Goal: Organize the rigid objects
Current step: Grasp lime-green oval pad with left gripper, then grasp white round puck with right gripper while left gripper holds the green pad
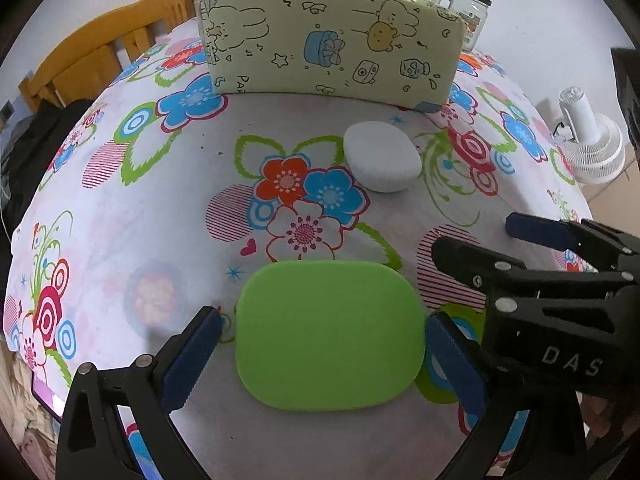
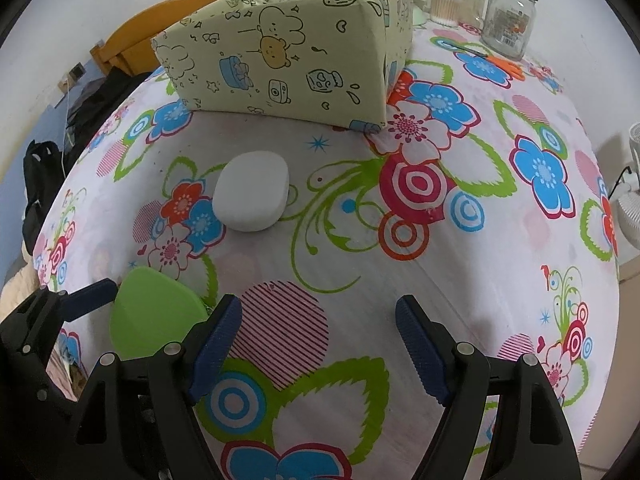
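Observation:
A flat green rounded piece (image 1: 330, 336) lies on the flowered tablecloth (image 1: 132, 240). My left gripper (image 1: 323, 318) straddles it, open. Its right pad is at the green edge, and a thin gap shows at the left pad. In the right wrist view the green piece (image 2: 154, 316) shows at lower left, beside one blue left finger (image 2: 90, 300). A white rounded box (image 1: 382, 156) (image 2: 252, 192) sits farther back. My right gripper (image 2: 318, 304) hangs open over bare cloth with nothing between its fingers. In the left wrist view the right gripper (image 1: 474, 236) is to the right of the green piece.
A pale box printed with cartoons (image 1: 328, 40) (image 2: 288, 52) stands at the back. Behind it are a glass jar with a green lid (image 2: 510, 12), a tub of cotton swabs (image 2: 444, 4) and orange scissors (image 2: 504, 66). A white fan (image 1: 588, 136) stands off the table's right edge, with wooden furniture (image 1: 100, 48) at left.

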Demonstrator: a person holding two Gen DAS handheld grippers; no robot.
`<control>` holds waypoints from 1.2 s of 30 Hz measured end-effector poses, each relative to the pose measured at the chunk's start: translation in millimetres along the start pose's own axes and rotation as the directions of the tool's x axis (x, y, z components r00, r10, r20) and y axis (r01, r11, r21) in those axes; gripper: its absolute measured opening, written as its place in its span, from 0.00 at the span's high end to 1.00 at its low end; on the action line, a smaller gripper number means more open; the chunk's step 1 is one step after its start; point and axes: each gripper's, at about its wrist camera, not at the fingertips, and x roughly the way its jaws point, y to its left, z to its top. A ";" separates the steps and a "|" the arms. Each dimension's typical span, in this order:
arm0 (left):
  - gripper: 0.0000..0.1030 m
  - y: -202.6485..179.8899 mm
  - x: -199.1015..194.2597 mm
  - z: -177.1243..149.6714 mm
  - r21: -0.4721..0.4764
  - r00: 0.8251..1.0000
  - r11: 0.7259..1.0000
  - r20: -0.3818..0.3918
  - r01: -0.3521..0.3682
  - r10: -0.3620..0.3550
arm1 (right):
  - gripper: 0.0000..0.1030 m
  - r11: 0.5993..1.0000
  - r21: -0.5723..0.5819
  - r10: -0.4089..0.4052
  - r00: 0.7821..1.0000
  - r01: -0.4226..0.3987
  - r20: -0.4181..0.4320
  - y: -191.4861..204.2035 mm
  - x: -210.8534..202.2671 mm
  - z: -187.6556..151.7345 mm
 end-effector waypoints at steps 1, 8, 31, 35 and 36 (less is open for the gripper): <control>0.00 -0.8 0.1 -0.5 0.004 1.000 1.000 0.004 -0.003 0.003 | 0.21 1.000 0.002 0.000 1.000 0.000 0.000 -0.2 0.0 0.1; 0.00 -8.9 2.3 -4.6 0.034 0.998 0.998 0.031 -0.052 0.051 | 0.21 1.000 0.016 -0.005 1.000 0.005 -0.001 -2.9 -1.9 -1.7; 0.08 17.9 -5.3 18.5 -0.043 0.998 0.998 0.016 -0.052 0.053 | 0.21 1.000 0.000 -0.009 1.000 0.009 -0.006 13.9 -4.5 14.1; 0.08 23.1 -6.3 29.4 -0.022 0.998 0.998 0.017 -0.055 0.056 | 0.21 1.000 -0.016 -0.007 1.000 0.007 -0.001 23.3 -4.6 27.1; 0.08 24.3 -6.4 32.4 -0.014 0.998 0.998 0.018 -0.053 0.053 | 0.21 1.000 -0.018 -0.008 1.000 0.008 0.003 24.6 -4.6 29.2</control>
